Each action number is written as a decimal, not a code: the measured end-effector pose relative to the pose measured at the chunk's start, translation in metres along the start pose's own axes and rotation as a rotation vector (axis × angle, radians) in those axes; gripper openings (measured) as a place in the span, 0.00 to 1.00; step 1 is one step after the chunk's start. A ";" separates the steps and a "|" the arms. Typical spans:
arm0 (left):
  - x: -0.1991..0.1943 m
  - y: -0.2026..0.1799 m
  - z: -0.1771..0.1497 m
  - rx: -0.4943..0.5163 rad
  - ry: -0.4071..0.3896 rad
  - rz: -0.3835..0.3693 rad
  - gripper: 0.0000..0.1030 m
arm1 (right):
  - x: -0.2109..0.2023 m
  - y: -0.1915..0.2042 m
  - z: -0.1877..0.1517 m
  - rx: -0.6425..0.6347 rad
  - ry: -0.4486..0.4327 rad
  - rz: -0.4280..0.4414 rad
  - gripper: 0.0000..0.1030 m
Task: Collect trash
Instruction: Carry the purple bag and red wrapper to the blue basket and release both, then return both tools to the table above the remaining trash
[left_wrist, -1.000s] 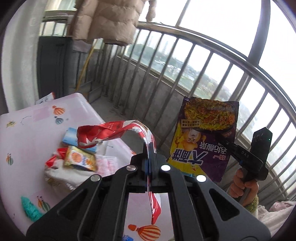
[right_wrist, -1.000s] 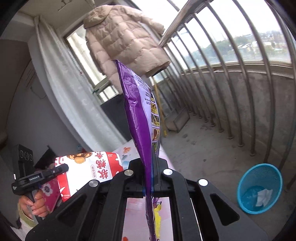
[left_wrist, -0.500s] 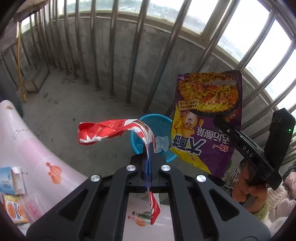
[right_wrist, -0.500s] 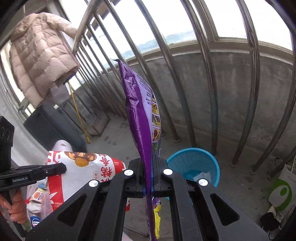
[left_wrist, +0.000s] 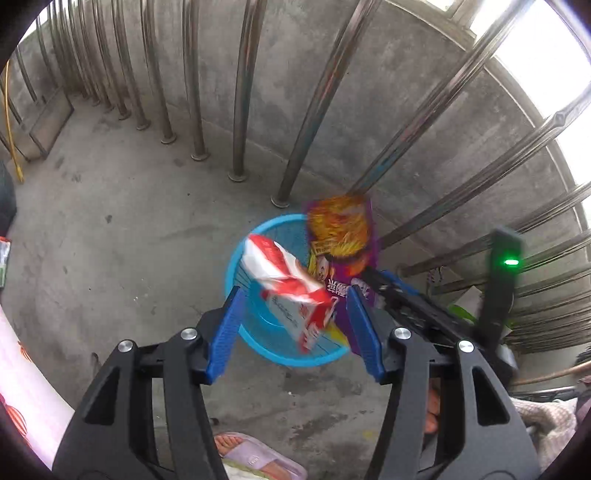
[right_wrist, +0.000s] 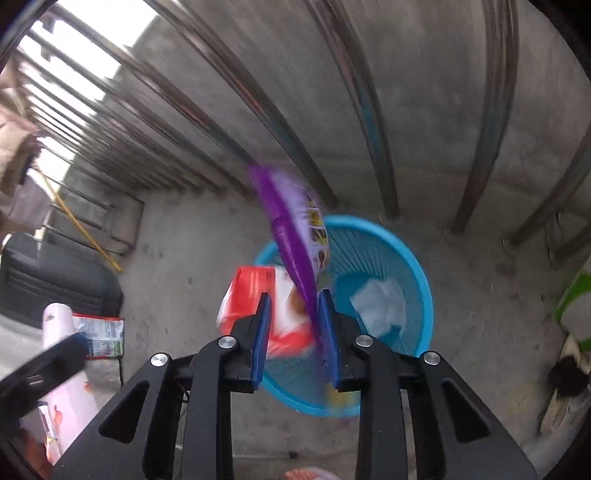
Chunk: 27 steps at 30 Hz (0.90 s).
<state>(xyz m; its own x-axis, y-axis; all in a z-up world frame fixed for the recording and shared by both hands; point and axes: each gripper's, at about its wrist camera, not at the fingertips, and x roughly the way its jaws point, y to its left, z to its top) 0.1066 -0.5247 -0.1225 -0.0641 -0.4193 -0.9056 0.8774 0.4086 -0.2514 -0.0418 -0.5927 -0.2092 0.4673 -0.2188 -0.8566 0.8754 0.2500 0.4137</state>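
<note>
**Both wrappers let go over the blue basket**

Our left gripper (left_wrist: 291, 325) points steeply down at the blue basket (left_wrist: 236, 254) on the concrete floor (left_wrist: 110, 221). Its jaws have just been opening and now stand well apart. The red-and-white wrapper (left_wrist: 284, 284) hangs between and just ahead of the blue pads (left_wrist: 225, 328); neither pad presses on it, so we count it released, blurred over the basket's mouth.

Our right gripper (right_wrist: 293, 325) also points down at the basket (right_wrist: 413, 266). Its jaws have just been opening too, with a clear gap between them. The purple noodle packet (right_wrist: 291, 229) stands edge-on between the fingertips, close along the right-hand pad (right_wrist: 327, 332); through the blur we cannot tell whether it touches that pad, but it is not pinched. Most of the packet reaches ahead of the jaws, above the basket rim.

Beyond the right jaws a white crumpled tissue (right_wrist: 380, 302) lies inside the basket. Steel railing bars (left_wrist: 243, 92) rise from the floor past the basket. Below the left jaws we see a foot in a pale slipper (left_wrist: 255, 458).
</note>
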 end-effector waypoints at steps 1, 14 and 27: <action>-0.009 0.004 -0.001 0.005 -0.018 -0.001 0.52 | 0.003 -0.004 -0.001 0.007 0.001 0.003 0.26; -0.149 0.029 -0.033 0.011 -0.243 0.073 0.58 | -0.019 -0.036 -0.016 0.083 -0.054 0.052 0.33; -0.306 0.101 -0.160 -0.133 -0.429 0.209 0.63 | 0.028 0.010 -0.020 -0.081 0.066 0.003 0.33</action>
<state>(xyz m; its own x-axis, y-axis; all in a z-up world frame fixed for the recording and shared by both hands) 0.1385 -0.2250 0.0746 0.3324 -0.6019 -0.7261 0.7808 0.6074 -0.1460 -0.0223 -0.5769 -0.2348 0.4585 -0.1558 -0.8750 0.8598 0.3270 0.3923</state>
